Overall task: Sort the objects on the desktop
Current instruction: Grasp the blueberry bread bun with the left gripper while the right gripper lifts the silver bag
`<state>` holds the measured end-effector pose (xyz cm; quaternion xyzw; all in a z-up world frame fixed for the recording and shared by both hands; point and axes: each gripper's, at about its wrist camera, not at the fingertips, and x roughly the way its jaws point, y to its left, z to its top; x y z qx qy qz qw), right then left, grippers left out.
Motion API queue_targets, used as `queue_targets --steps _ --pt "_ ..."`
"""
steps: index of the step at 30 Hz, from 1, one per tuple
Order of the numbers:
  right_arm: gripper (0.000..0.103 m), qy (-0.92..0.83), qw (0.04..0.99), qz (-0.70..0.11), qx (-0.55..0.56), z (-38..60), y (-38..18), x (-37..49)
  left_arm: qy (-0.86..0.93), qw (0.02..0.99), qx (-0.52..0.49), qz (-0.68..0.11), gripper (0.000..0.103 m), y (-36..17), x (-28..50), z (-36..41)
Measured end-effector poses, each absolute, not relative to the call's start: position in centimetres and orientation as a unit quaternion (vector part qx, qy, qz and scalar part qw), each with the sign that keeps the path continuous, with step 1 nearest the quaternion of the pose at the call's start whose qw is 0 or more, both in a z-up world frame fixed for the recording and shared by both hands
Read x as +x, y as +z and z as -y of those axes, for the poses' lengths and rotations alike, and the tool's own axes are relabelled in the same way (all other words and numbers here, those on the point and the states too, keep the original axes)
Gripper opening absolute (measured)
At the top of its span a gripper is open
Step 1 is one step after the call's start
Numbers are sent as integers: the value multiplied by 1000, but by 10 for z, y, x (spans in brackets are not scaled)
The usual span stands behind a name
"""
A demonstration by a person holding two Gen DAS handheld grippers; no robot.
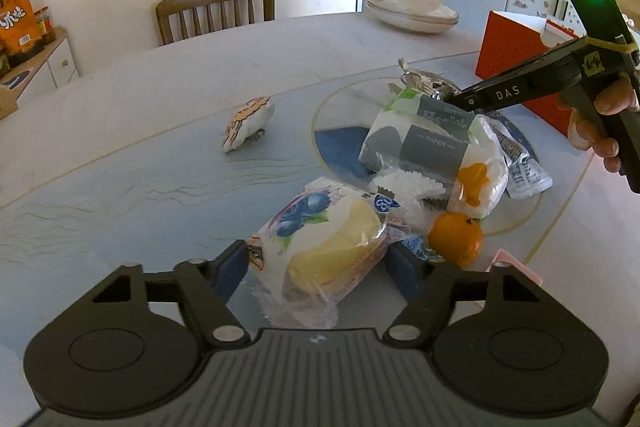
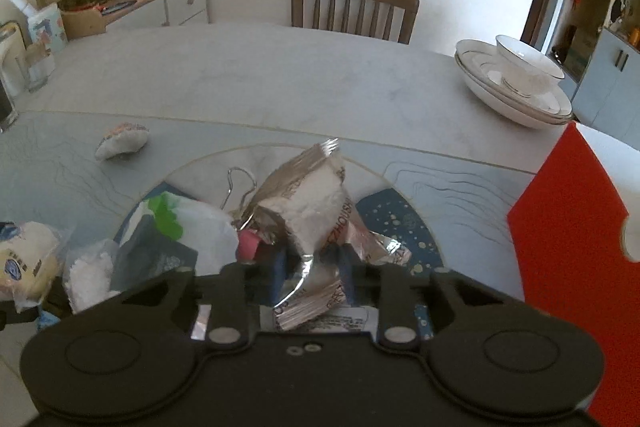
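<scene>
The left gripper [image 1: 316,263] has its blue-padded jaws pressed on either side of a soft pastry pack [image 1: 326,247] — clear crinkled film printed with blueberries over a pale yellow cake — lying on the table [image 1: 120,187], whose smooth grey-blue top is veined with thin wavy lines. Just beyond sits a round orange [image 1: 456,237] with dimpled skin, touching a heap of packets on the inlaid disc: a grey-banded tissue pack [image 1: 420,143] and a flat white sachet [image 1: 524,171]. The right gripper [image 2: 312,273] is clenched on a crumpled silver foil wrapper [image 2: 312,203] (white filling showing through its torn face), beside a bent wire clip [image 2: 240,187]. Farther off lies a small rounded white pouch [image 2: 122,143], then stacked glossy white bowls [image 2: 516,87] and a slatted wooden chair [image 2: 352,7].
</scene>
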<state>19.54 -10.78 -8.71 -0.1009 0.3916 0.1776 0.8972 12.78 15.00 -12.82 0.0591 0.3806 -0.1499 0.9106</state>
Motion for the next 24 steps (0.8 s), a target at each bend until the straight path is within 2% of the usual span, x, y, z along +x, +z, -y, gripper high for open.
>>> queue_targets --steps 3,5,11,13,24 --pt "17 172 902 -379 -113 107 -84 192 -141 912 59 -381 66 -127 127 -150" --pt "14 169 905 -373 -114 108 -80 189 -139 914 56 -378 55 -124 126 -151" --pt "7 159 912 -360 -113 113 -71 178 -131 917 58 -372 52 -118 121 -150" --pt "5 156 915 -356 -107 119 -68 174 -131 919 57 -368 44 -114 119 -151" --pt "2 158 924 -338 -84 149 -46 146 -102 930 47 -350 42 -92 110 -147"
